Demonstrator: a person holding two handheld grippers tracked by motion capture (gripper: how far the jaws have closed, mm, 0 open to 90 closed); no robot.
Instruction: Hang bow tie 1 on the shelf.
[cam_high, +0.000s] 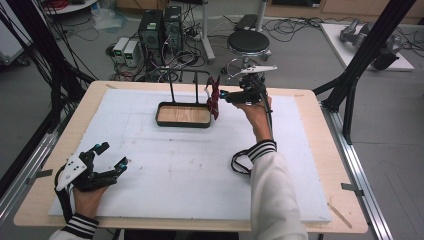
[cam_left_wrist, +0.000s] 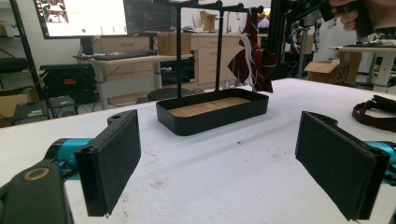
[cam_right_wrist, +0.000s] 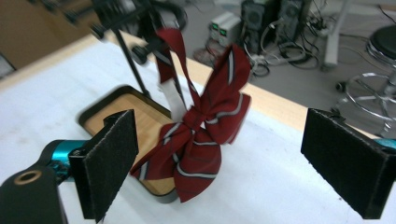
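Note:
A dark red striped bow tie (cam_high: 214, 98) (cam_right_wrist: 201, 140) hangs by its white strap from the right end of a black stand's top bar (cam_high: 192, 73). The stand rises from a black tray (cam_high: 160, 119) with a wooden floor, at the back middle of the white mat. My right gripper (cam_high: 223, 95) is held in the air just right of the bow tie. It is open, and the bow tie hangs ahead of the gap (cam_right_wrist: 224, 158) with neither pad touching it. My left gripper (cam_high: 112, 156) (cam_left_wrist: 217, 158) rests open at the front left, pointed at the tray (cam_left_wrist: 212, 122).
A dark red band (cam_high: 241, 163) (cam_left_wrist: 376, 114) lies on the mat beside the right sleeve. The white mat (cam_high: 150, 165) covers most of the wooden table. Black frame posts (cam_high: 350, 90) stand at the right edge. A stool (cam_high: 248, 42) and computer towers (cam_high: 160, 27) stand behind.

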